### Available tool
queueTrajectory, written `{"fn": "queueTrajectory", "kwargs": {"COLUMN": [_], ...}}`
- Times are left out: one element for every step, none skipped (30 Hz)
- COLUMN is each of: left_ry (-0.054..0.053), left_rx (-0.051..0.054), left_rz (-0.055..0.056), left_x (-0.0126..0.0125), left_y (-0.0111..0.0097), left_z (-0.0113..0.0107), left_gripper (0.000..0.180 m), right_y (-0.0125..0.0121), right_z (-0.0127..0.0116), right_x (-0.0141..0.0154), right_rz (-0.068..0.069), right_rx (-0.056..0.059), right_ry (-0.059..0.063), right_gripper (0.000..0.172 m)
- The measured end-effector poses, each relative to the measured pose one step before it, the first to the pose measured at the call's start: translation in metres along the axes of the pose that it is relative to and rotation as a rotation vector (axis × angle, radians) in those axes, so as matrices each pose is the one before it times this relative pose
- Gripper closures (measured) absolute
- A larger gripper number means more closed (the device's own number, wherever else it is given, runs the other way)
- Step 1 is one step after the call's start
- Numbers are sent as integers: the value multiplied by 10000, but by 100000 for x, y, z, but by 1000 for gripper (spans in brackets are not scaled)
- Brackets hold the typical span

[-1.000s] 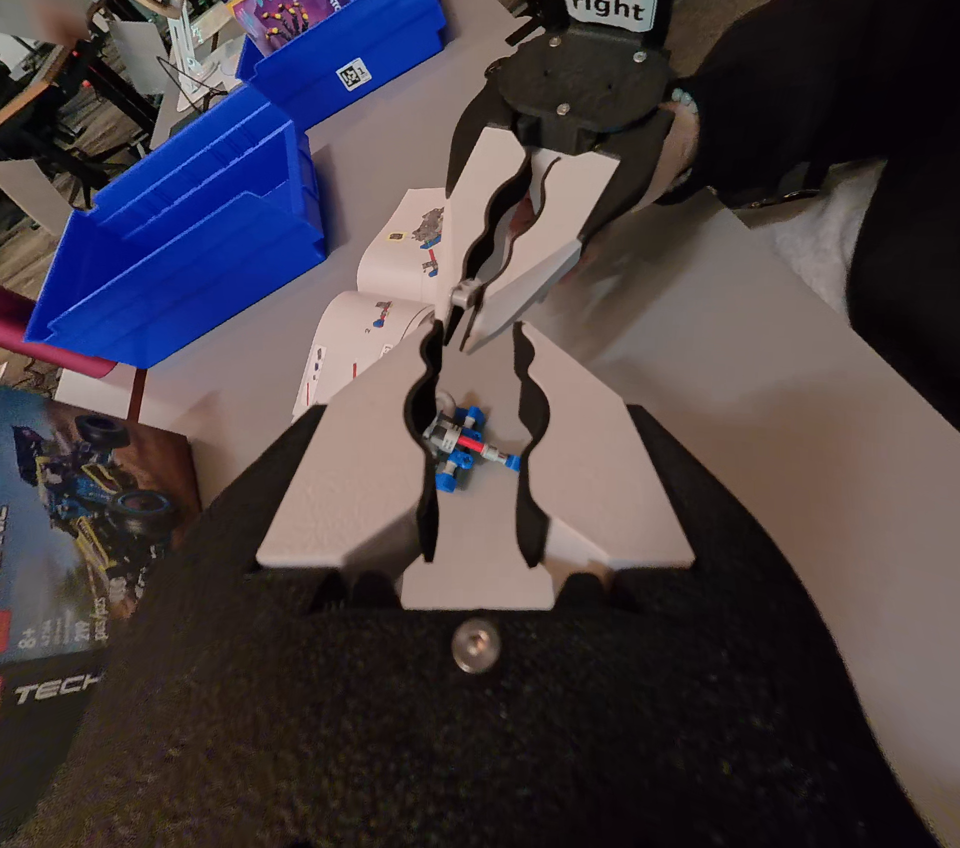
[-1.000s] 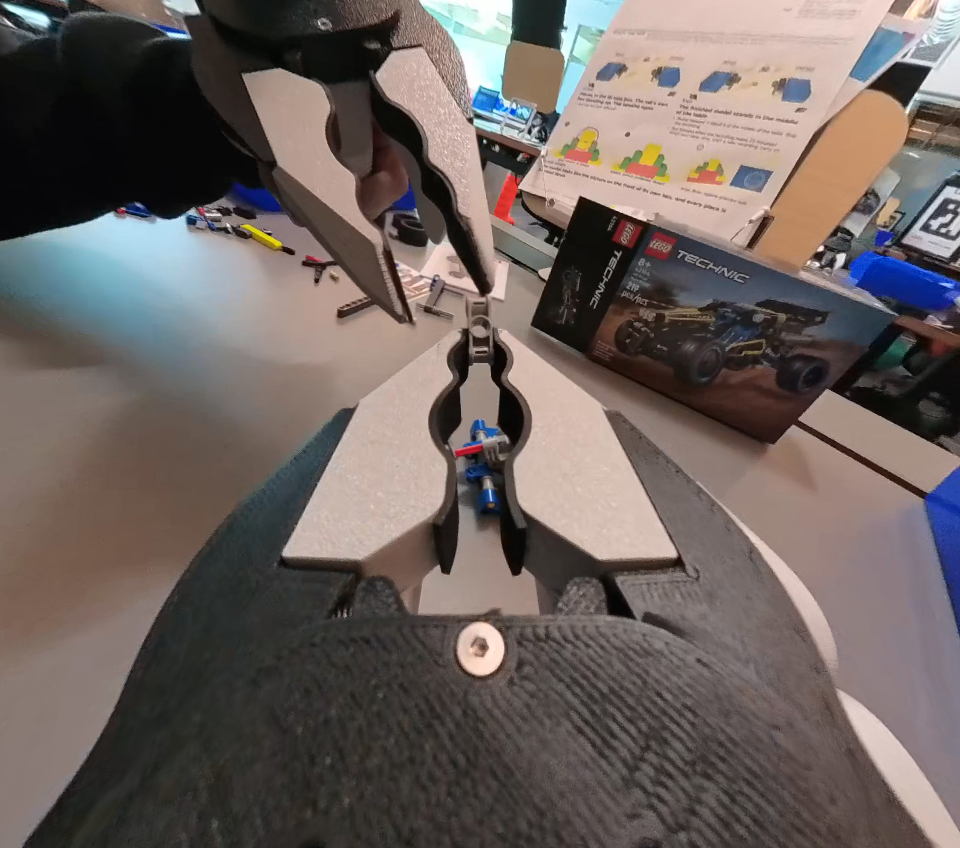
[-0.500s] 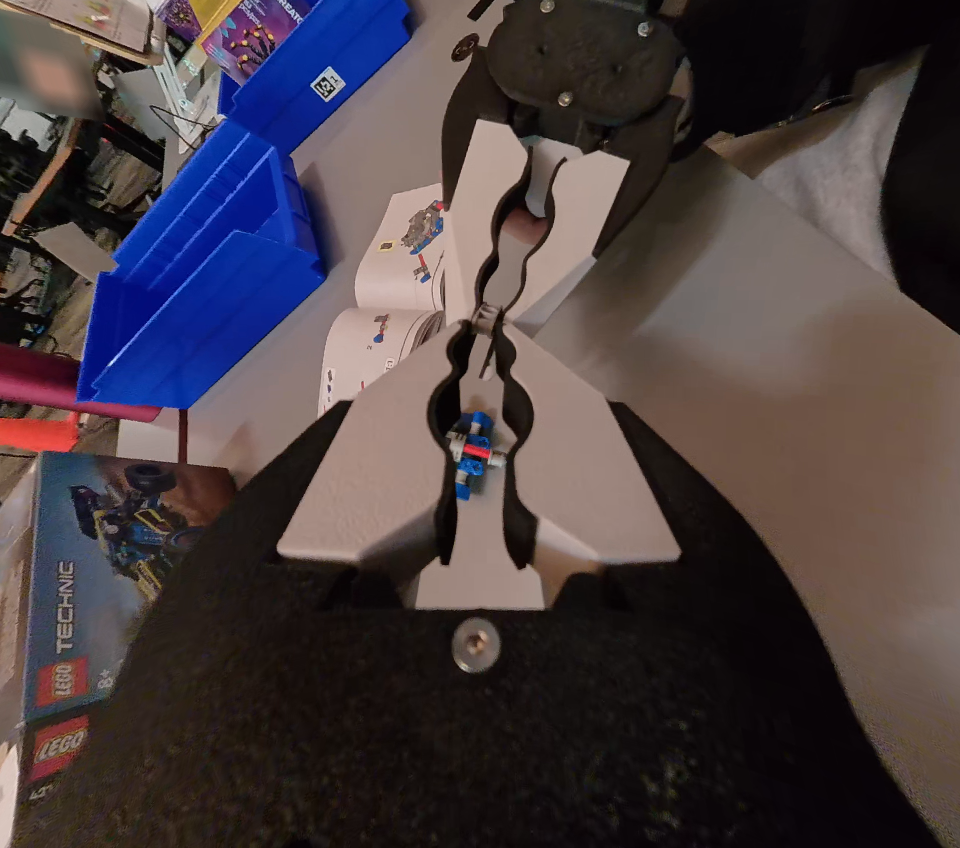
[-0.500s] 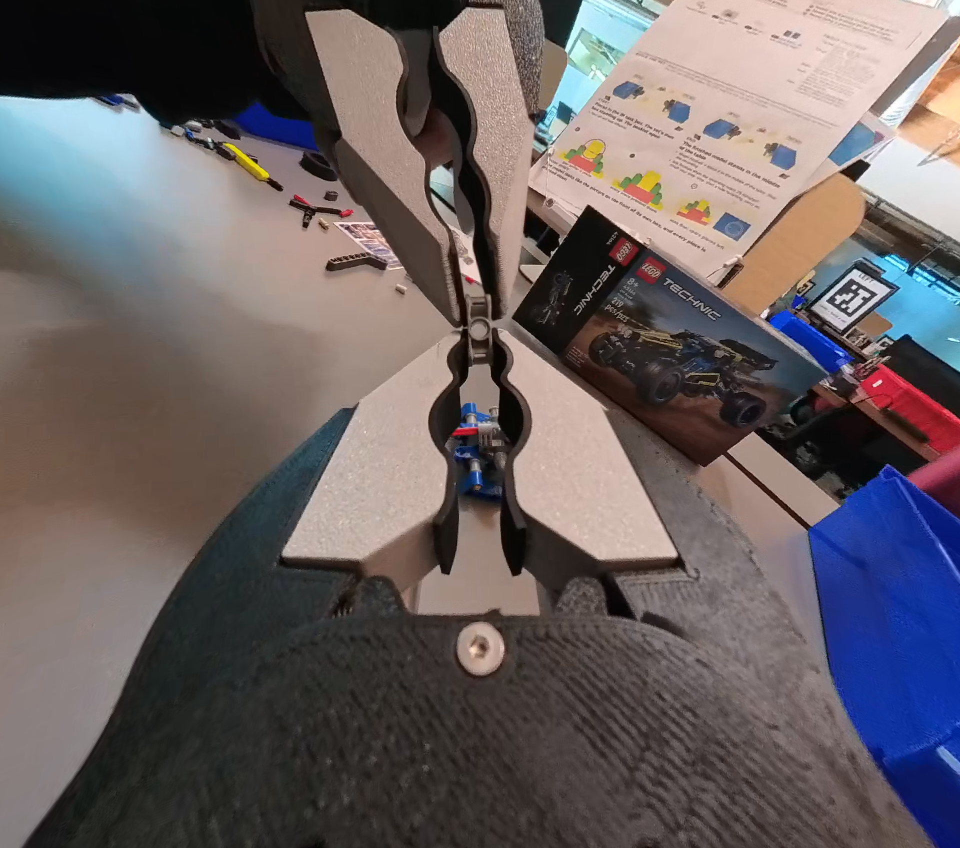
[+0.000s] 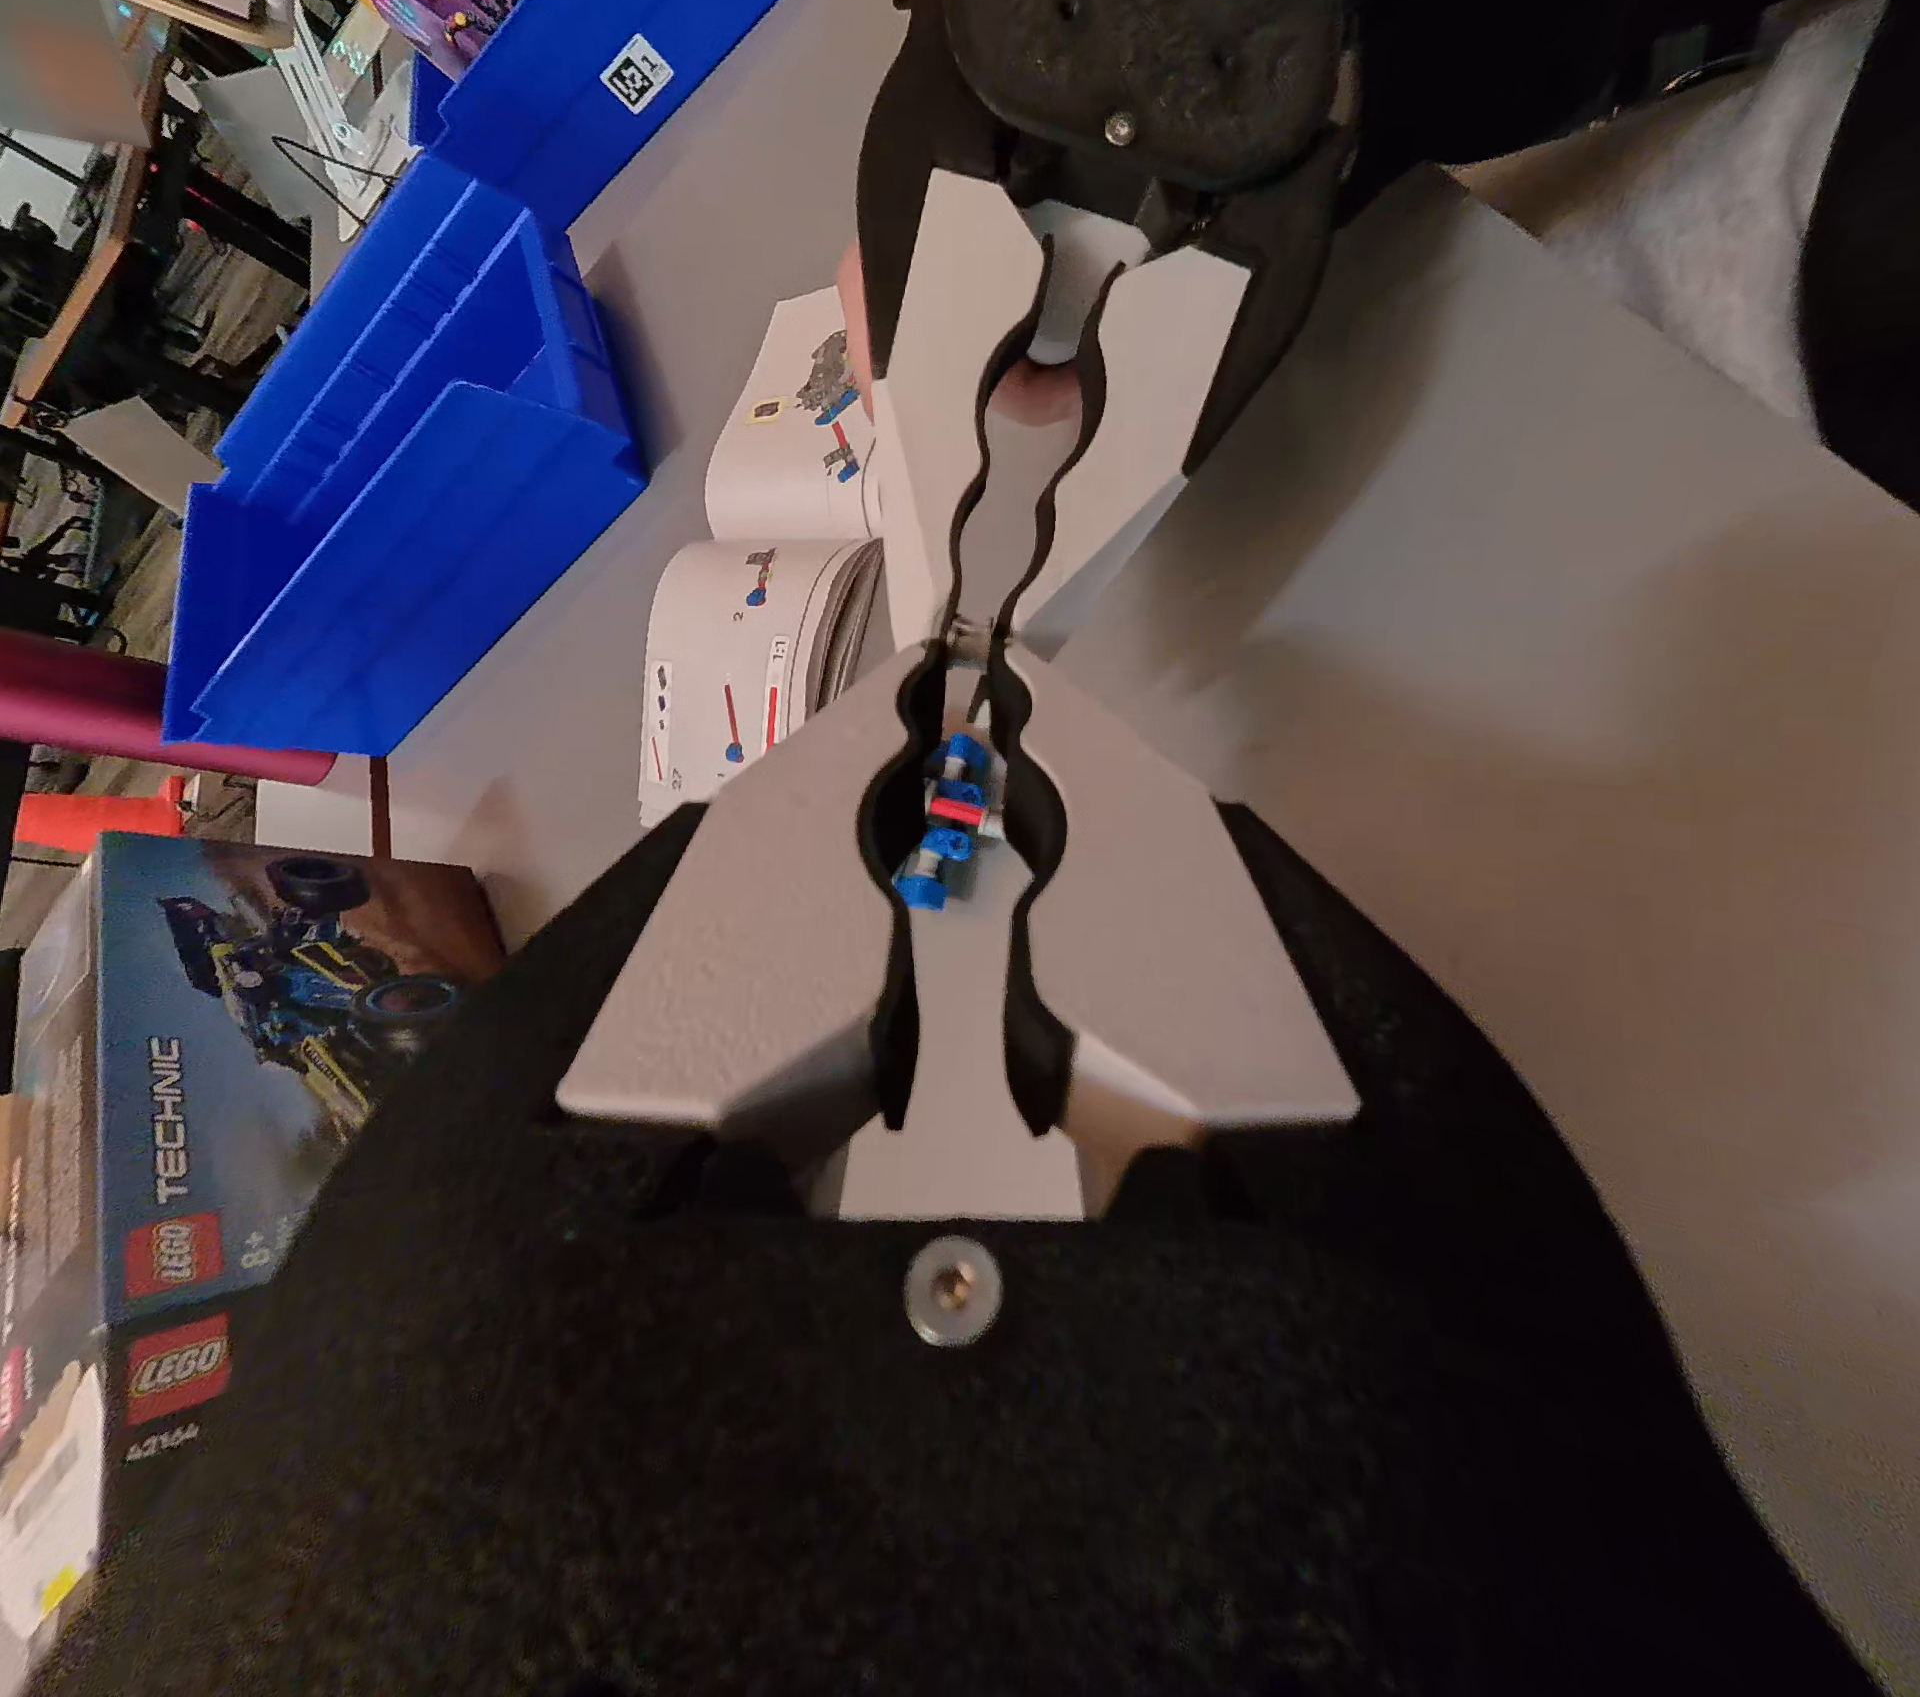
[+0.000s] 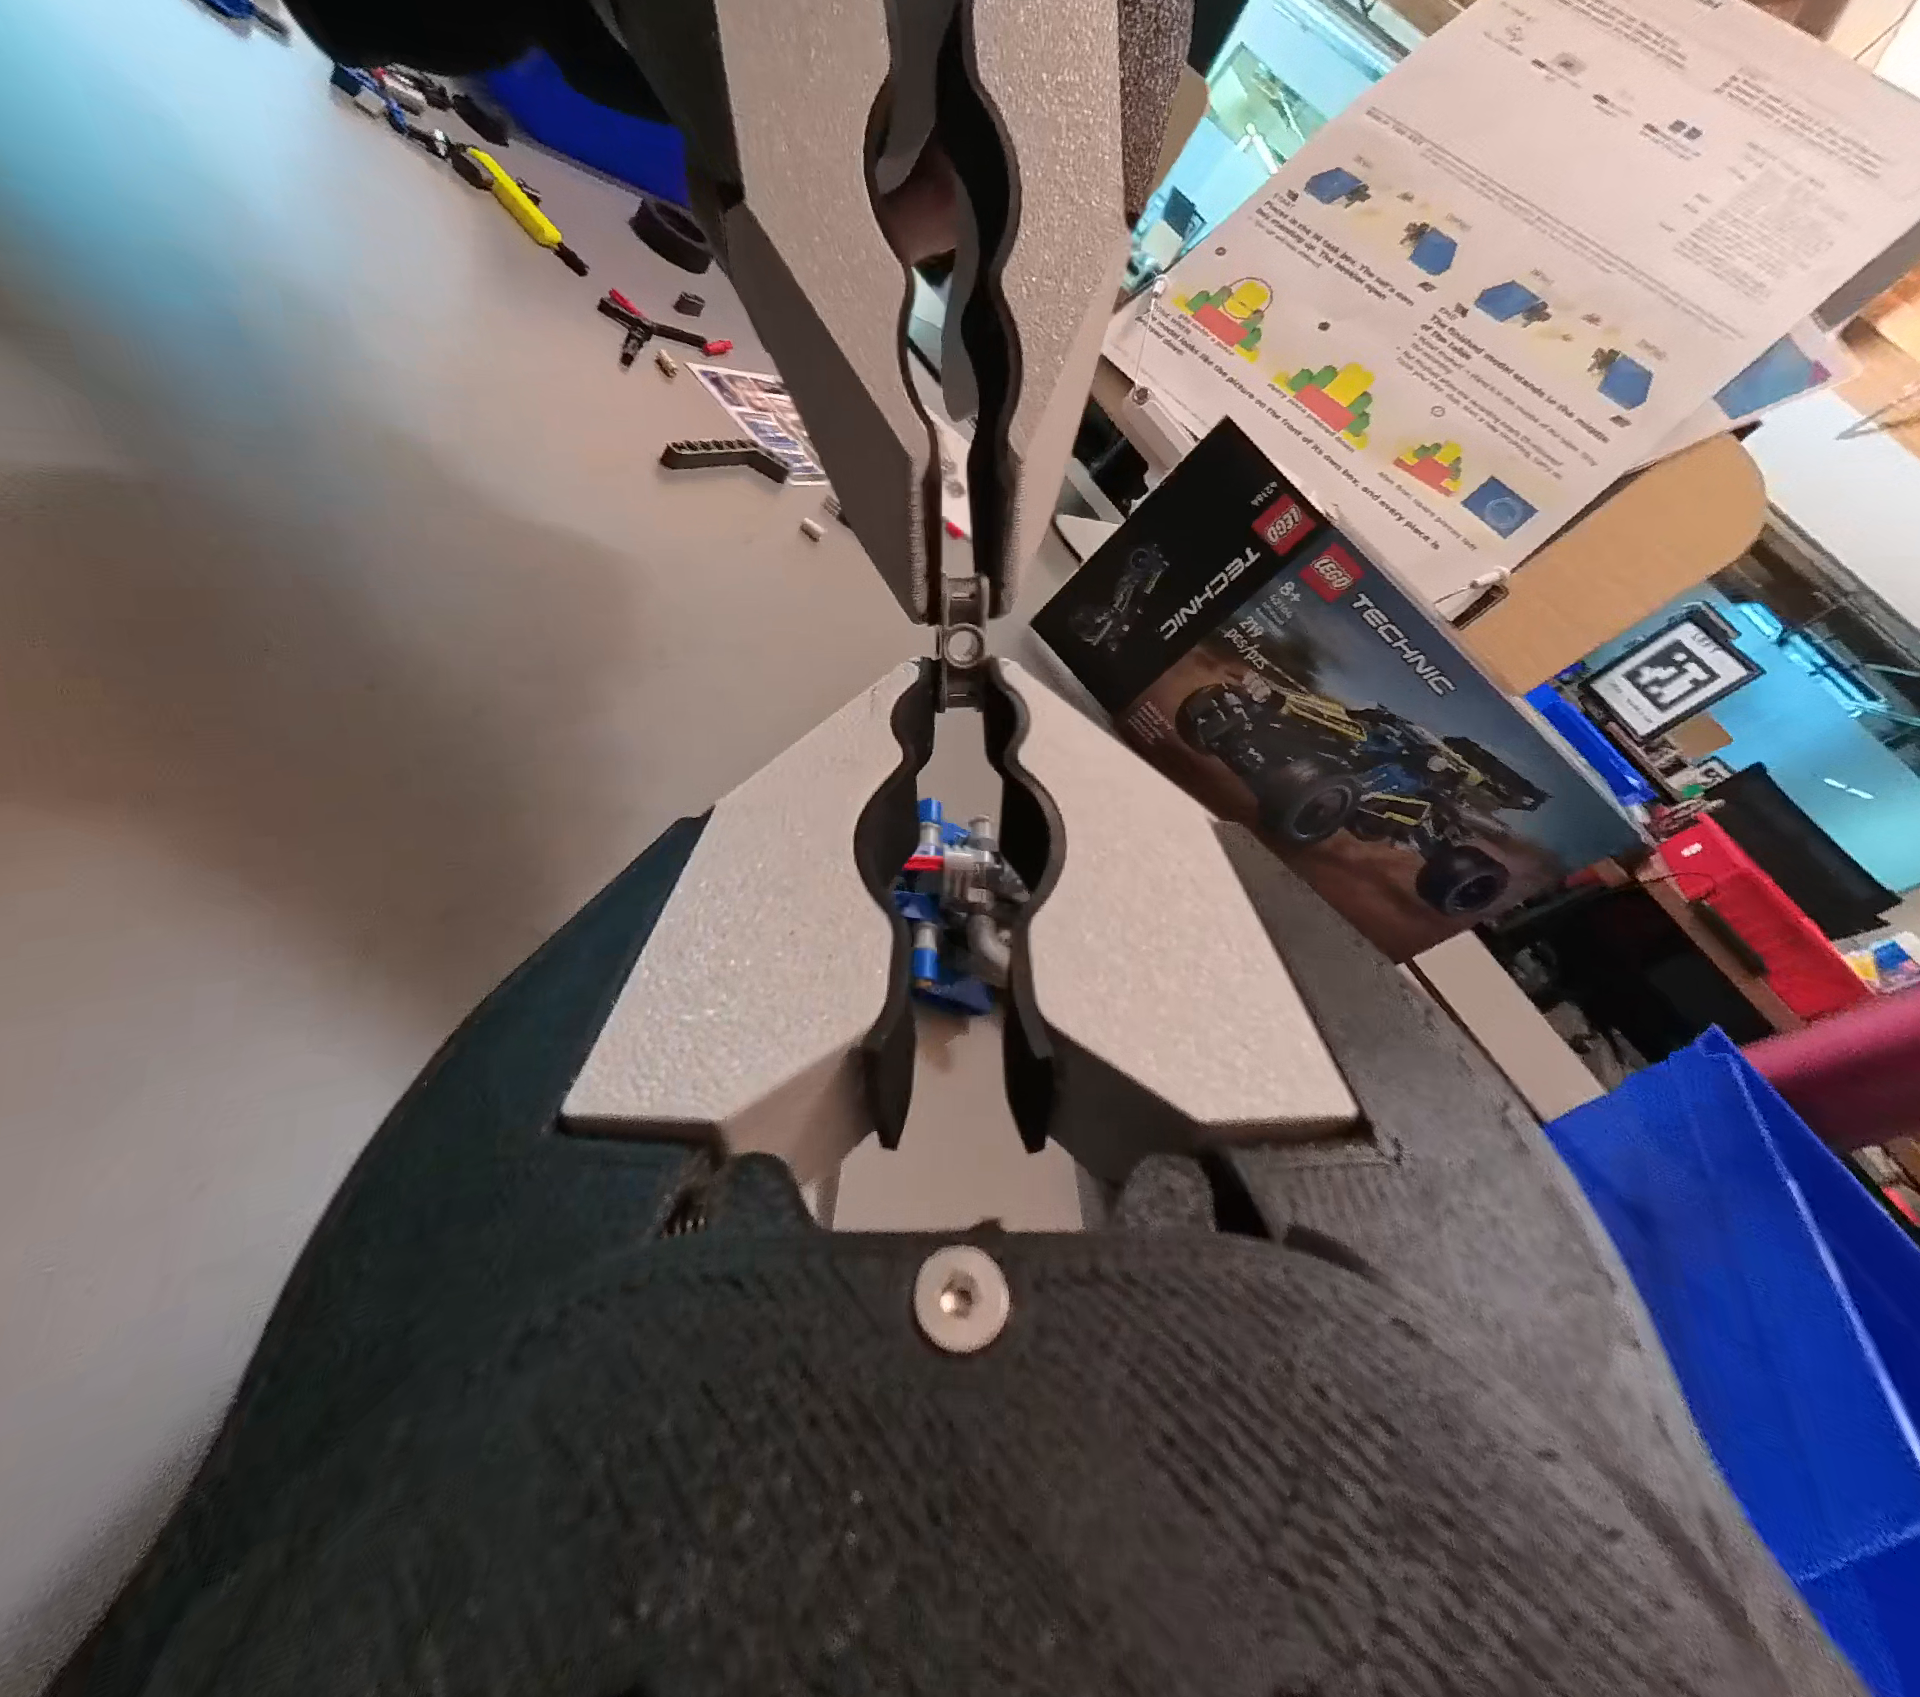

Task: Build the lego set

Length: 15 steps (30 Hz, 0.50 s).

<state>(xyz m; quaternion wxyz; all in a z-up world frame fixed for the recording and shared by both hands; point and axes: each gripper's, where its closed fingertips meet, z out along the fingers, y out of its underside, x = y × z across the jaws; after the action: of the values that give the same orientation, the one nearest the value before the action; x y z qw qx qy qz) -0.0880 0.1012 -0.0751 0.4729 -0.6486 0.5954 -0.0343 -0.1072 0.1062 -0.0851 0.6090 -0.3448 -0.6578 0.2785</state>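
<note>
Both ends of a small grey connector piece (image 6: 961,639) pinched at once: right gripper (image 6: 961,691) below, left gripper (image 6: 961,598) above, tip to tip over the counter (image 6: 312,608). Blue-and-grey partial assembly (image 6: 951,899) lying beneath on the counter, apart from the connector piece; joining apparently not yet done.

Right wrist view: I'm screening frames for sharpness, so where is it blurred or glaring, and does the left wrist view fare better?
Right wrist view: table at left smeared with bluish glare; small grey connector sharp. Left wrist view: dimmer, table soft with shadows, edges bent by the wide lens.
</note>
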Motion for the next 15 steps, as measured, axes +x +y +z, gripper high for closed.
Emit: {"fn": "queueTrajectory", "kwargs": {"left_ry": [-3, 6, -25, -66, -64, -17, 41, 68, -35, -62, 38, 51, -29, -15, -14], "left_rx": [-61, -85, -127, -175, -119, -42, -107, -107, 25, 128, 20, -139, -161, -179, -158], "left_rz": [73, 84, 108, 138, 134, 62, 47, 54, 30, 4, 6, 58, 132, 123, 60], "left_x": [-48, -13, -25, -73, -61, 2, 74, 113, -46, -88, 40, 75, 48, 107, 76], "left_y": [85, 76, 105, 185, 132, 28, 136, 161, -19, -160, -25, 194, 178, 208, 213], "left_z": [-32, -30, -19, -15, 6, 3, 44, 62, 12, -50, -32, 28, 90, 133, 169], "left_gripper": [176, 176, 176, 176, 176, 176, 176, 176, 175, 175, 175, 176, 175, 175, 175], "right_y": [33, 27, 31, -54, -71, 53, 129, 166, 81, -81, -75, 84, 152, 191, 232], "right_z": [66, 62, 24, -67, -63, 27, 116, 130, 84, 5, 2, 47, 78, 79, 75], "right_x": [60, -22, -32, -3, 87, 13, -80, -177, 80, 186, -17, -151, -115, -105, -133], "right_rz": [-144, -105, -83, -104, -87, -27, 80, 81, -34, -102, -12, 107, 78, -62, -160], "right_rx": [-69, -84, -70, -1, 19, -67, -132, -154, -55, 82, 70, -46, -90, -96, -97], "right_ry": [49, -3, -16, 2, 43, -24, -110, -172, 60, 173, -8, -139, -101, -36, -6], "right_gripper": [166, 166, 166, 165, 166, 166, 166, 166, 166, 166, 167, 166, 166, 166, 166]}}
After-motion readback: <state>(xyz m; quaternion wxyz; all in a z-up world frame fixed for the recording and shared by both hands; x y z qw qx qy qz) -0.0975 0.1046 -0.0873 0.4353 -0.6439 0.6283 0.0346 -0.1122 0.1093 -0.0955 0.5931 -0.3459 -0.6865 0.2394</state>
